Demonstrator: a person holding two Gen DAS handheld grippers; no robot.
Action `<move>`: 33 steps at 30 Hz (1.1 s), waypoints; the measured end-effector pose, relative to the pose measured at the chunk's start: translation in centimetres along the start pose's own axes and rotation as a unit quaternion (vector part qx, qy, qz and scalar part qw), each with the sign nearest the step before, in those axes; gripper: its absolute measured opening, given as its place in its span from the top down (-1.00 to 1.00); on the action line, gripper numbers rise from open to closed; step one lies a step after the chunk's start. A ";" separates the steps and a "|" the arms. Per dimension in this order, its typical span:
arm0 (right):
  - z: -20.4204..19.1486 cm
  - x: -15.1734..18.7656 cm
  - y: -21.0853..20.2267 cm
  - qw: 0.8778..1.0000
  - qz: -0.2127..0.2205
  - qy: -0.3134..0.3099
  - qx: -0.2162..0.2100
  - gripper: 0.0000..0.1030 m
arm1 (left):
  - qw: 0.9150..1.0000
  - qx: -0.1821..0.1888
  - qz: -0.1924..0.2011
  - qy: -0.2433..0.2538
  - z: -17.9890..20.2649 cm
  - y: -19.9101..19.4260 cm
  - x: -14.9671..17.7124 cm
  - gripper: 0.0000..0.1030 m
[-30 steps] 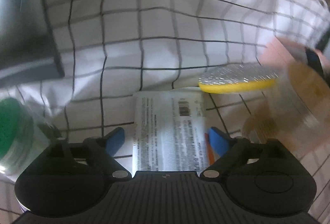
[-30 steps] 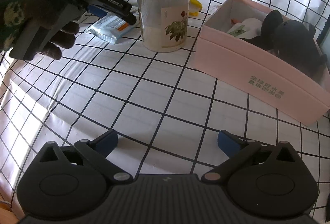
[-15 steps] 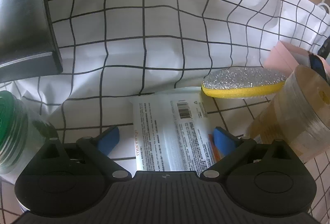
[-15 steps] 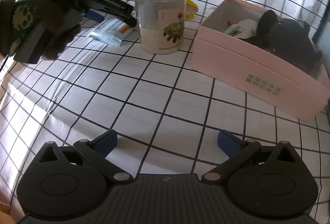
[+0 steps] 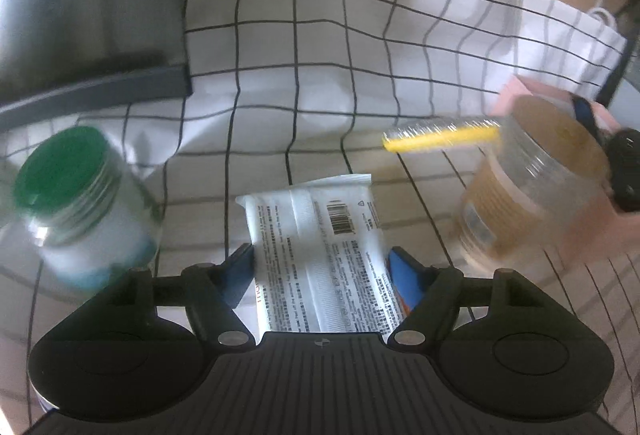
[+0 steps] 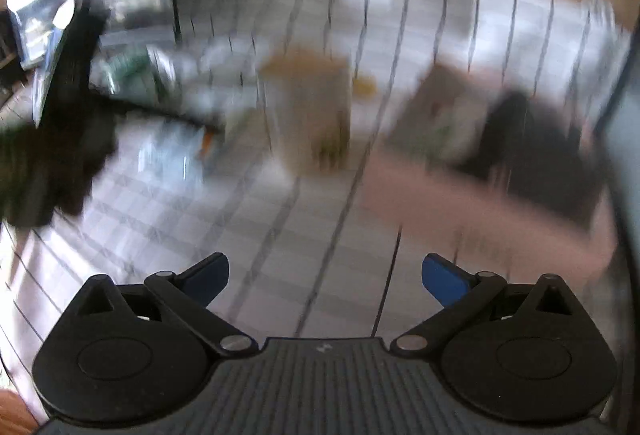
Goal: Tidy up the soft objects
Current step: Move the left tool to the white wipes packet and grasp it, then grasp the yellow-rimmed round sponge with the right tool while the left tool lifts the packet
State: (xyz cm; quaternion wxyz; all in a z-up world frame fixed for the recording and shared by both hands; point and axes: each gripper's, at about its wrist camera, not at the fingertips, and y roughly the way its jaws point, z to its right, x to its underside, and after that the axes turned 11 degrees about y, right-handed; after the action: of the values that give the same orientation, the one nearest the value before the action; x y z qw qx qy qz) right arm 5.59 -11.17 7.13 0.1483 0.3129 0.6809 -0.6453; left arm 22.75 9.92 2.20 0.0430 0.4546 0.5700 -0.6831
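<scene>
**On the checked counter: packet between closing pads, jars on both sides**

At lower left of the left wrist view stands a green-lidded jar (image 5: 80, 211), just beside the left tool (image 5: 320, 275). Its jaws are closing around a white wipes packet (image 5: 320, 255) lying between the blue pads (image 5: 404, 275); whether they press it yet is unclear. Upper right of the packet lies a yellow sponge (image 5: 440, 133), then a clear jar (image 5: 532, 195) fronting a pink box (image 5: 592, 231). Blurred, the right wrist view shows the right tool (image 6: 326, 275) spread wide and empty above the checked cloth (image 6: 280, 235).
</scene>
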 end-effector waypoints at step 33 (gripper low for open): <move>-12.9 -22.6 15.9 0.931 -0.184 -0.267 0.165 0.72 | 0.986 -0.015 0.110 -0.126 -7.4 -11.5 5.6 -0.50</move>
State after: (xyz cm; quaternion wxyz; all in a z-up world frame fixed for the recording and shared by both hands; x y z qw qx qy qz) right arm 35.21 -4.46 9.95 0.1496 0.0185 0.5454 -0.8245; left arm 17.08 22.51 7.39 0.1964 0.4244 0.5167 -0.7172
